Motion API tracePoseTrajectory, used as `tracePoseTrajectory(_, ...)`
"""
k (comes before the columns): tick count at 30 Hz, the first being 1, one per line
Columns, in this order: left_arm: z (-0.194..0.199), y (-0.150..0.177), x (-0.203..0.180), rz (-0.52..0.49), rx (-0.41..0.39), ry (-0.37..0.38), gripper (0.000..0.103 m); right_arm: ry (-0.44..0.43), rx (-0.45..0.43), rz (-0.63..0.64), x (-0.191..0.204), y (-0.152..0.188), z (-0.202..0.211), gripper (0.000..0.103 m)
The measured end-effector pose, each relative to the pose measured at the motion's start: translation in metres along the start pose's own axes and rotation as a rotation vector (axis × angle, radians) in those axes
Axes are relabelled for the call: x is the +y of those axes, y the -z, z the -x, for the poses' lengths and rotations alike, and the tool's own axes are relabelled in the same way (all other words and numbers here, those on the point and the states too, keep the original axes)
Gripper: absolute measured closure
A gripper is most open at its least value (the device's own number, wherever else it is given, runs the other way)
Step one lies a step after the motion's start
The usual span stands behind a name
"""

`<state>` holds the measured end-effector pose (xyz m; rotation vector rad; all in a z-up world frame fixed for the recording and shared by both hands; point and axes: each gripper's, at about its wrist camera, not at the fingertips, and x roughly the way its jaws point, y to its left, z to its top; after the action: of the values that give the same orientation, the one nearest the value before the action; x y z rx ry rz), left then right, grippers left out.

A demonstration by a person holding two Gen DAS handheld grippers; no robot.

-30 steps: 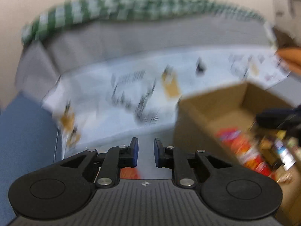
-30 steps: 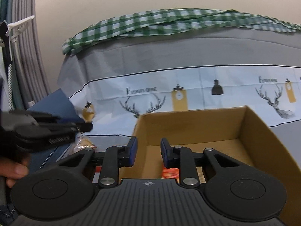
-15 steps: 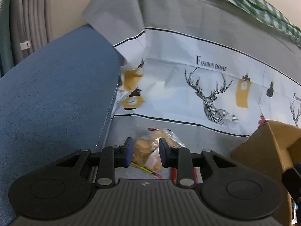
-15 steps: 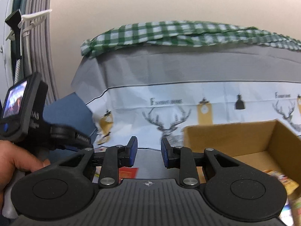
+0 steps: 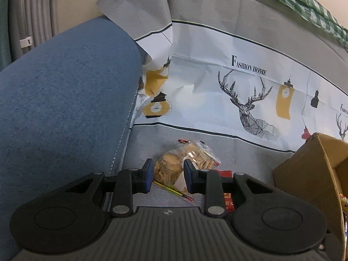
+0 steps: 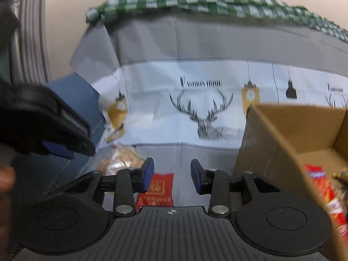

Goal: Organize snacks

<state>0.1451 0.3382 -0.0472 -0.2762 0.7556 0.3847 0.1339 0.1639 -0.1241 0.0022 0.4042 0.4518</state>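
Left gripper (image 5: 166, 177) has swung off the box and down onto the cookie bag (image 5: 184, 163), and the right gripper (image 6: 171, 177) has slid left with it!

Left fingers (image 5: 148, 175) now stand apart with the clear bag of cookies framed right between them, lying on the grey cloth (image 5: 217, 143) beside the blue cushion (image 5: 65, 100); whether the pads actually touch the bag I cannot tell. A red packet (image 5: 226, 174) peeks out just right of the bag, and the box (image 5: 304, 184) sits off to the right. Over on the right wrist view, blurred by motion, the fingers are spread wide with nothing between them, a red packet (image 6: 161, 187) flat on the cloth below. The box (image 6: 271, 143) is at right with red snacks (image 6: 322, 187) inside, and the left gripper (image 6: 65, 139) looms in at far left above the bag (image 6: 121, 161).
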Motion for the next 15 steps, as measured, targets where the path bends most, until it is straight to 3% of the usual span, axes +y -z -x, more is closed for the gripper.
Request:
tracePoseTrajectory(2, -0.003, 0.000, -0.002, -0.012, 0.002, 0.019, 0.052, 0.022, 0.031, -0.021, -0.002, 0.007, -0.013, 0.048)
tracePoseTrajectory(5, -0.011, -0.001, -0.007, -0.044, 0.000, 0.031, 0.041, -0.008, 0.100, -0.055, -0.007, 0.012, -0.031, 0.040)
tracePoseTrajectory(10, -0.030, -0.003, -0.014, -0.077, 0.019, 0.040, 0.021, -0.058, 0.140, -0.028, 0.001, 0.018, -0.048, 0.034)
tracePoseTrajectory(15, -0.055, -0.002, -0.018, -0.149, 0.059, 0.046, 0.017, -0.076, 0.176, 0.002, 0.010, 0.022, -0.059, 0.033)
